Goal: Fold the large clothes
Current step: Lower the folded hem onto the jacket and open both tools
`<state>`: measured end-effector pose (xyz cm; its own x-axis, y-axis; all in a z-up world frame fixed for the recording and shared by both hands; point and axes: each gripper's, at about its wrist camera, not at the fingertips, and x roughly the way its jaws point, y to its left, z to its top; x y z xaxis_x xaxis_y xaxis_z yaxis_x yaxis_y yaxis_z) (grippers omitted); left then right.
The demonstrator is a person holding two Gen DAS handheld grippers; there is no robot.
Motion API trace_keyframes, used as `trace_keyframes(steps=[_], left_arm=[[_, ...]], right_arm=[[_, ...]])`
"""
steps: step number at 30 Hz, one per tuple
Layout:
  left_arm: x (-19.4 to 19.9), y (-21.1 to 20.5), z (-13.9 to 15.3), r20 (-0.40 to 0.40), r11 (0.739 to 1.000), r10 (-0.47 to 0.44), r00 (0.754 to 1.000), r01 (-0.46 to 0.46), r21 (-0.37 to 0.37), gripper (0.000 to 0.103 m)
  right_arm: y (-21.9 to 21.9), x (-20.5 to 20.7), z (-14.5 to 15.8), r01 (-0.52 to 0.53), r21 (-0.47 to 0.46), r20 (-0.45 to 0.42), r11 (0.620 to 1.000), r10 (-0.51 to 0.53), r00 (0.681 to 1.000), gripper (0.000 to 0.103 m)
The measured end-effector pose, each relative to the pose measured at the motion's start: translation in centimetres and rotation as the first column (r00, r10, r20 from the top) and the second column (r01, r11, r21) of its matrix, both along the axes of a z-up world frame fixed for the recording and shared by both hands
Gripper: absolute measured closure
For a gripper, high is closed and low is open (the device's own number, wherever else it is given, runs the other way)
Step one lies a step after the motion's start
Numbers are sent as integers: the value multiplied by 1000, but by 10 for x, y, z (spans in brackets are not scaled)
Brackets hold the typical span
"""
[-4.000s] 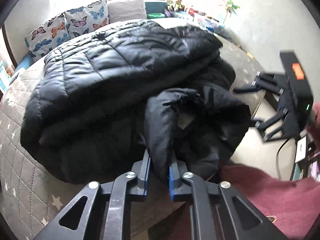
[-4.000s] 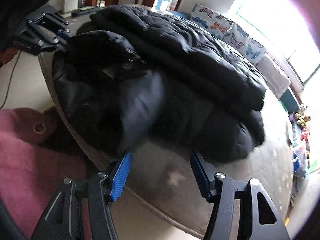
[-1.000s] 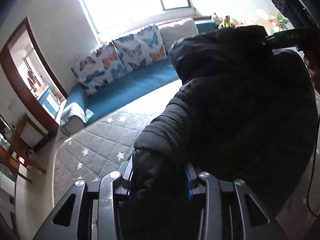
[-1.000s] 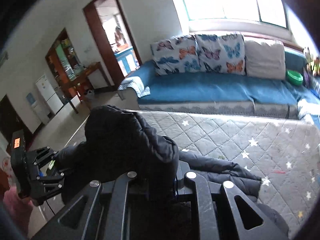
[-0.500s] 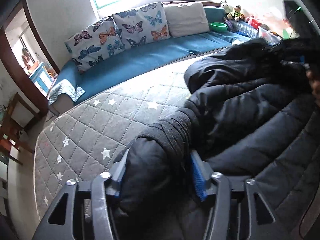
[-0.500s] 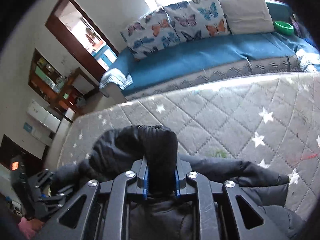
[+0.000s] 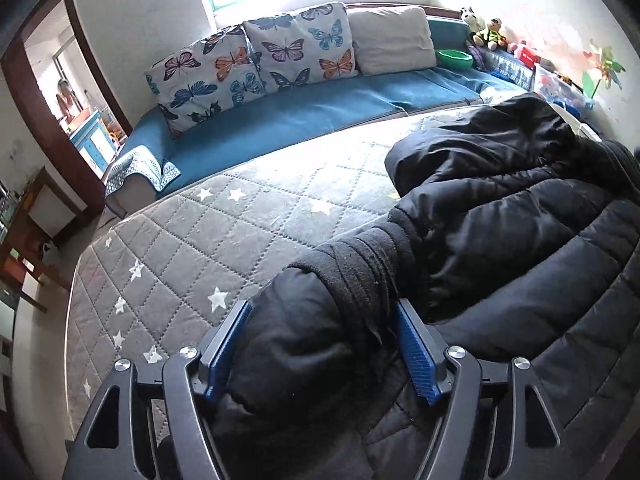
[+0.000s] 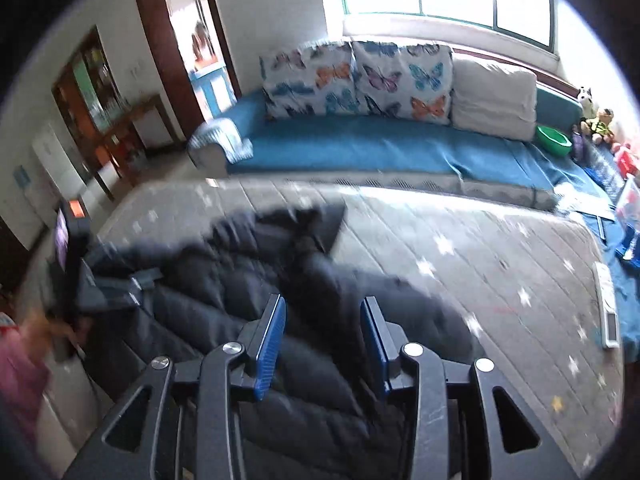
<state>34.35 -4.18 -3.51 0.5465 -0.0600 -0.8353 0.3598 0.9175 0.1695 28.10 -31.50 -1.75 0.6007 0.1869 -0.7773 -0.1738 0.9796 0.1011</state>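
I have the black puffer jacket spread on the star-quilted mattress, its bulk toward the right and near side, so I can start folding from a flat layout. My left gripper stands wide with the ribbed cuff end of a sleeve lying loose between its pads, and my right gripper stands wide above the jacket's body. Half a second ago the right pinched a bunch of fabric and the left was narrower; a second ago I had the jacket lifted.
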Motion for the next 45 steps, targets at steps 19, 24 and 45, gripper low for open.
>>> trace_keyframes(steps=[19,24,45], left_arm=[[14,10,-11,-16,998,52,999,-53,-22,13],[16,9,-15,-16,998,60,998,-61,-20,11],[19,11,-18,-15,997,67,998,-67,-24,9]], right_arm=[[-10,40,-66,89,-20,-127,996,-91,988,58],[-10,42,-70,89,-33,-129,995,-93,987,58],[62,56,-51,12,-112,-43,994,-17,999,58]])
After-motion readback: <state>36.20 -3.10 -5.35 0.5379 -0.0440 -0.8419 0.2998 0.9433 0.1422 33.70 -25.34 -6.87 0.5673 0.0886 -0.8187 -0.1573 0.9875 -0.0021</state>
